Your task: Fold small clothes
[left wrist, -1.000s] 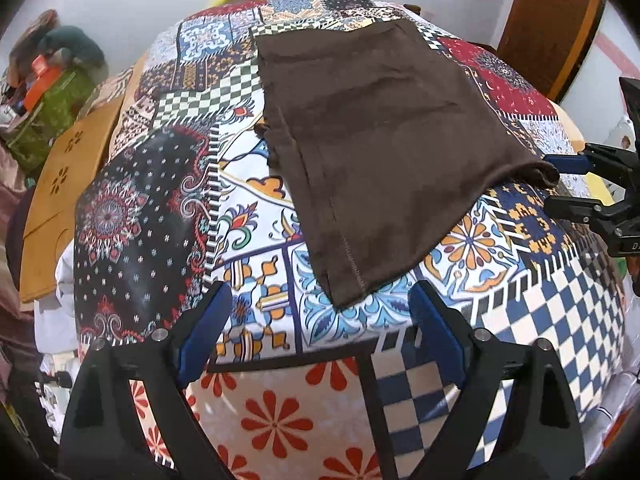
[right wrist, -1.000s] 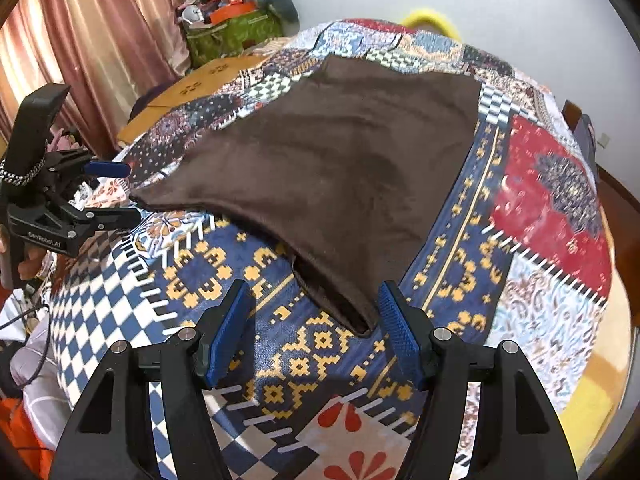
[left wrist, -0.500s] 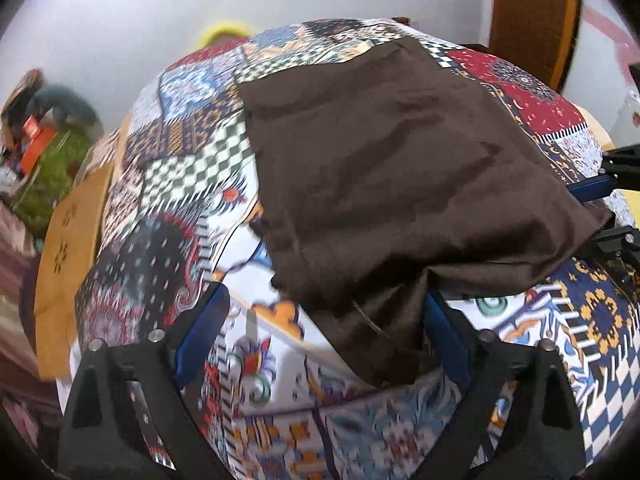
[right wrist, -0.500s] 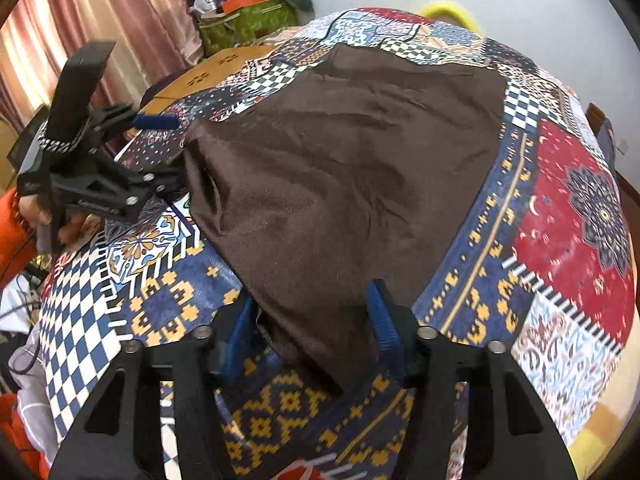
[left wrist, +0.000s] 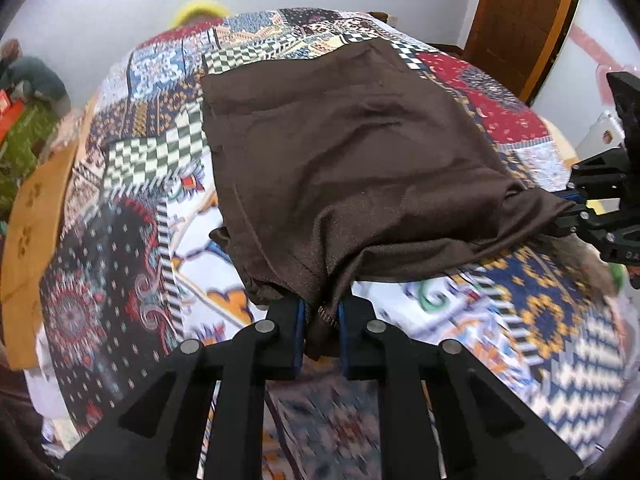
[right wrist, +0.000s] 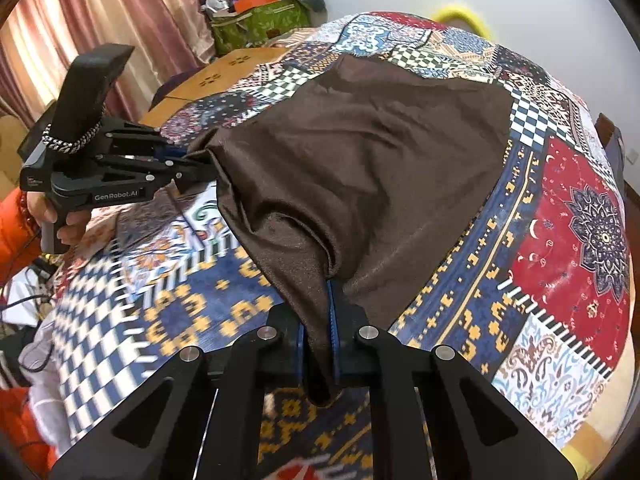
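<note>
With both near corners of the brown garment [left wrist: 344,168] pinched, the cloth spans between the two grippers and lifts off the patchwork bedspread [left wrist: 120,264] along its near edge; its far part lies flat on the bedspread, far edge toward the white wall [left wrist: 100,4].

Left gripper [left wrist: 320,320] — jaws have just been closing and now clamp a bunched corner of the garment, stitched hem visible between the blue pads; fabric hangs a little below the fingers. In the right wrist view this same gripper [right wrist: 196,168] enters from the left, held by a hand [right wrist: 60,224] with an orange sleeve [right wrist: 12,232] behind it; its tips bite the garment's left corner.

Right gripper [right wrist: 320,344] — jaws have just been closing too, now pressed together on a folded tongue of brown cloth; a blue pad edge shows beside the fabric. From the left wrist view it [left wrist: 568,216] grips the opposite corner at the frame's right edge.

Garment surface is creased, with folds running from each pinched corner toward the middle; near bedspread is motion-blurred in both views. Background: pink curtain [right wrist: 80,28], green bag [right wrist: 260,20], wooden door [left wrist: 520,20].
</note>
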